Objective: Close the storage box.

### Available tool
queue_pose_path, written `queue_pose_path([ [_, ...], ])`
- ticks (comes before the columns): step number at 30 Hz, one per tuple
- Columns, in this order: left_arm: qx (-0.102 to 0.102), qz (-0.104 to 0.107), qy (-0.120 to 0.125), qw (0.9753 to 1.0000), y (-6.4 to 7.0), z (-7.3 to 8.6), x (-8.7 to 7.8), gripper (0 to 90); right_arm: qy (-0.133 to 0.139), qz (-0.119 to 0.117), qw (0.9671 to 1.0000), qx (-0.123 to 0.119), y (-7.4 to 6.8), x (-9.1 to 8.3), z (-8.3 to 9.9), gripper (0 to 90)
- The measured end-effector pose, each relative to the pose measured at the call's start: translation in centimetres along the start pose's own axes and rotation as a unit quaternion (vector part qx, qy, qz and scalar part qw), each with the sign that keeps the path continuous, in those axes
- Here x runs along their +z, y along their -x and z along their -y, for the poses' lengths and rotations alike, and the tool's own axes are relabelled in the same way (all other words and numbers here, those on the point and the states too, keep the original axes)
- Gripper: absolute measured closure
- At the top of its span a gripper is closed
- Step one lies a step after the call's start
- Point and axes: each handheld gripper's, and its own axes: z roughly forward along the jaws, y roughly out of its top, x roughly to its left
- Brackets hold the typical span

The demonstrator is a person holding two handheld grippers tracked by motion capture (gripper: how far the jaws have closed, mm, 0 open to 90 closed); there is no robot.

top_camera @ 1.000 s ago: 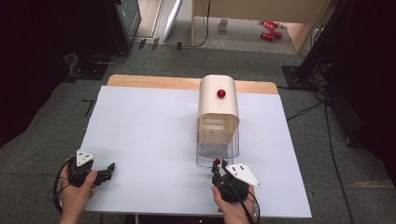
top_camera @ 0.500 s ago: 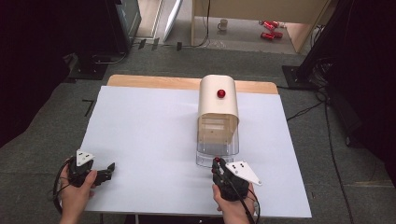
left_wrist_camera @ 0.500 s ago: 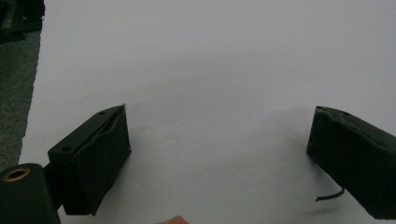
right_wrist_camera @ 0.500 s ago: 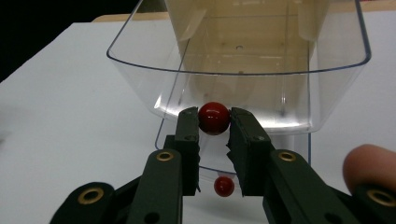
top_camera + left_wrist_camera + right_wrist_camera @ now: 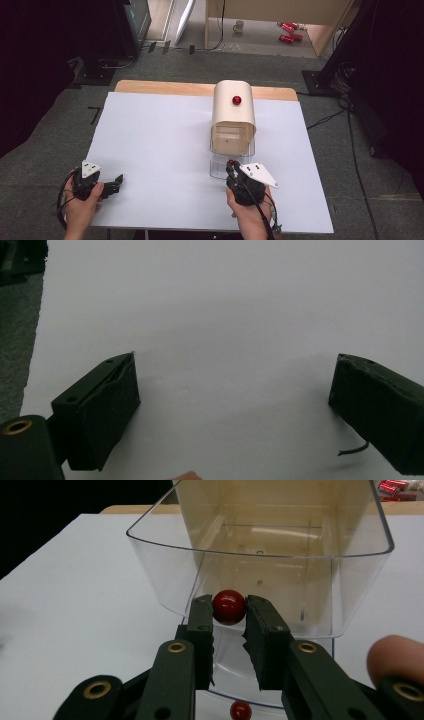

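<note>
A beige box with a rounded top (image 5: 233,115) stands on the white table sheet (image 5: 160,135), with a red knob (image 5: 236,100) on its top. A clear plastic drawer (image 5: 260,555) sticks out of its near end. My right gripper (image 5: 229,611) is shut on a small red ball knob (image 5: 229,607) at the drawer's front wall, also seen from above as the red ball knob (image 5: 231,162) at the right gripper (image 5: 233,169). Another small red ball (image 5: 240,711) shows lower down through the plastic. My left gripper (image 5: 117,180) rests at the front left, its jaws wide apart over bare sheet, the left gripper (image 5: 235,390) holding nothing.
The table's wooden far edge (image 5: 165,87) shows beyond the sheet. Grey carpet (image 5: 60,130) surrounds the table, with cables on the right (image 5: 330,117), a dark stand (image 5: 105,75) at the far left, and a mug (image 5: 239,25) and red cans (image 5: 287,31) on the floor behind.
</note>
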Motion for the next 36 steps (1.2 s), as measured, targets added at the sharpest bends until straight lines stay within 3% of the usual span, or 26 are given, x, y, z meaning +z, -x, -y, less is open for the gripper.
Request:
queue_pose_path([
  [19,0.0,0.0,0.0,1.0,0.0,0.0,0.0,5.7,0.001,0.02,0.9998,-0.005,0.8,3.4,-2.2,74.9],
  [36,0.0,0.0,0.0,1.0,0.0,0.0,0.0,5.7,0.005,0.028,0.9996,-0.002,1.2,4.7,-2.9,74.9],
])
